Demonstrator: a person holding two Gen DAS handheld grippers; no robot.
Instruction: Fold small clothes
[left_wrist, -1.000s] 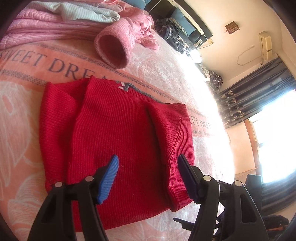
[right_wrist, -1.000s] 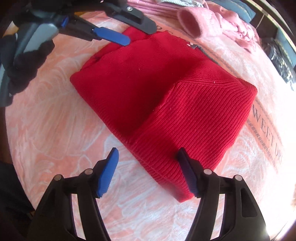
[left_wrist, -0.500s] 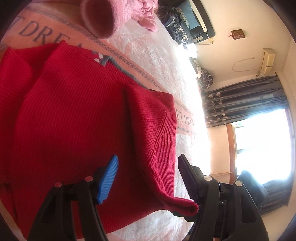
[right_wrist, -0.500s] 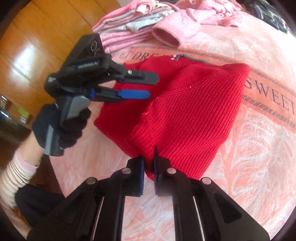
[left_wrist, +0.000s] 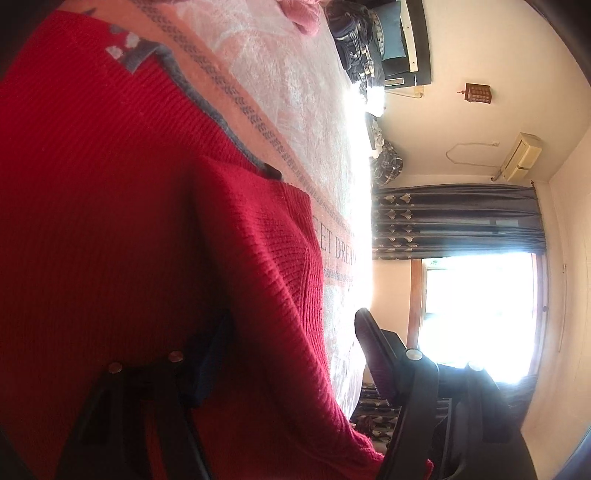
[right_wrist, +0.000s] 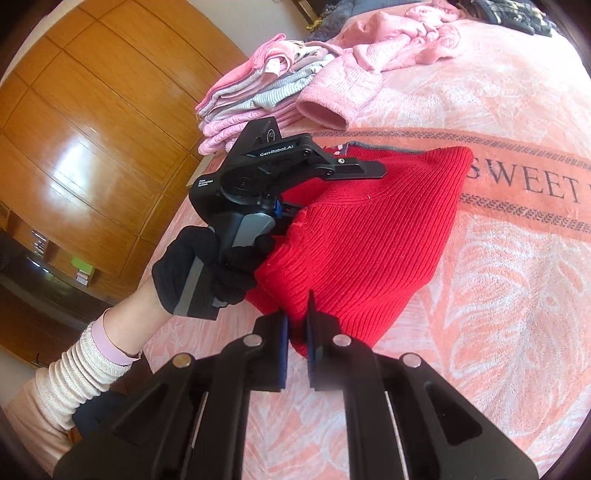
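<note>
At the bottom centre of the right wrist view our right gripper is now clamped on the near hem corner of the red sweater, where a second ago its fingers stood wide apart just short of that edge. The pinched corner rides up off the pink bedspread, so we judge the bottom-to-top fold is under way rather than finished. Just beyond, at centre left of that frame, our gloved left hand has brought the left gripper in close to the other hem corner; its fingers are still apart, one lying over the knit and the other under the lifted edge, with red cloth between them but not yet squeezed. In the left wrist view the sweater has swelled to fill the whole left half, the folded-in sleeve running down the middle. Farther off, at the top of the right wrist frame, sit a folded pile and a loose pink garment.
</note>
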